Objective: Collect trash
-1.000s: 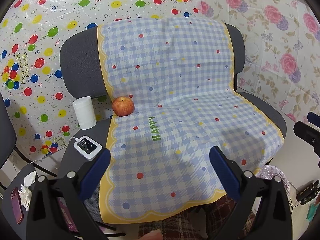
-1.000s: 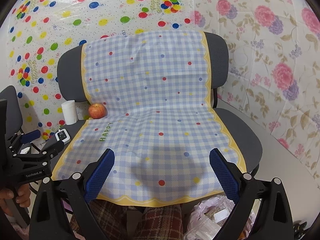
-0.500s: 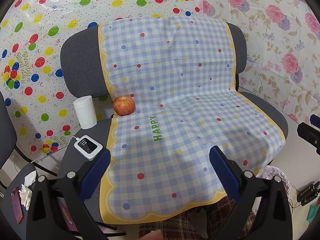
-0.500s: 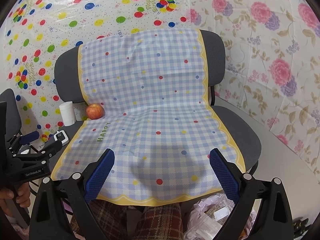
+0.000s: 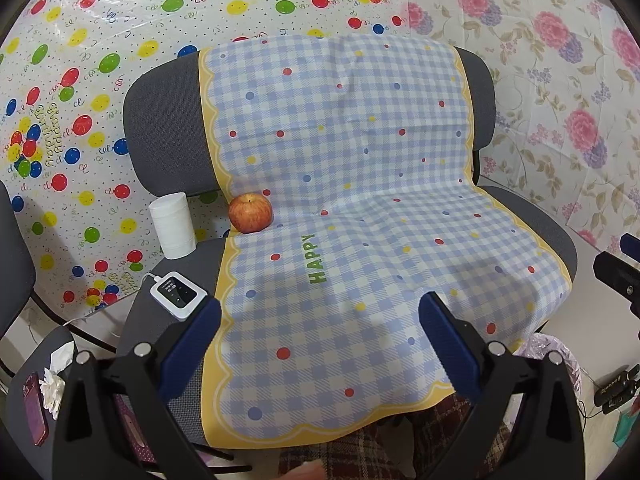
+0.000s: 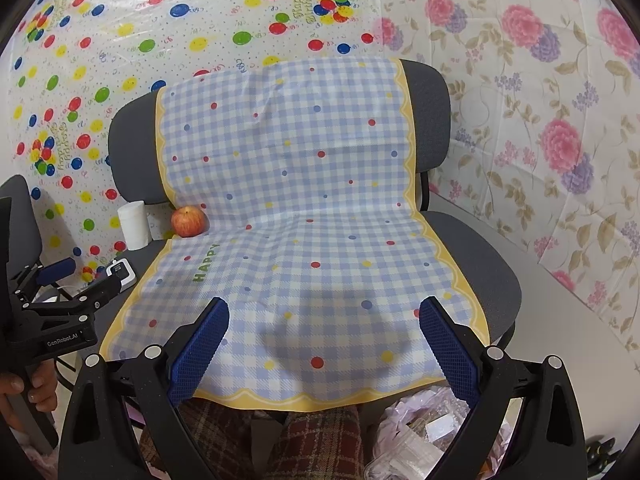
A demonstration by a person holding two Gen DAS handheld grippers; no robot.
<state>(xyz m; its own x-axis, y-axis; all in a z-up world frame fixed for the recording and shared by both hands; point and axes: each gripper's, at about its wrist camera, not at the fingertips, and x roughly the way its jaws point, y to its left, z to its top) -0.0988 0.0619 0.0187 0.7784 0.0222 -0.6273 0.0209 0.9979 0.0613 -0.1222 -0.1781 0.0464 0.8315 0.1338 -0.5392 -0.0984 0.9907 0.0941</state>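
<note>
Left gripper point(image 5: 320, 328) and right gripper point(image 6: 324, 324) both spread wide, nothing between the fingers, held over the front of the checked cloth point(image 5: 360, 208) draped on the grey chair point(image 5: 168, 140). Apple point(image 5: 250, 213) at the seat's back left corner, paper roll point(image 5: 173, 225) just beside it; bag of trash point(image 6: 424, 432) low on the floor beneath the right gripper.

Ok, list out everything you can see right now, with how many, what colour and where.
chair: one, dark grey, centre, against the wall
checked cloth: one, blue and white with yellow border, draped over chair back and seat
apple: one, red, at the cloth's left edge where seat meets back
paper roll: one, white, upright, left of the apple
small device: one, white with dark screen, on the seat's bare left part
bag of trash: one, pale pink, on the floor under the seat's front right
left gripper: one, black with blue pads, open, empty
right gripper: one, same colours, open, empty
</note>
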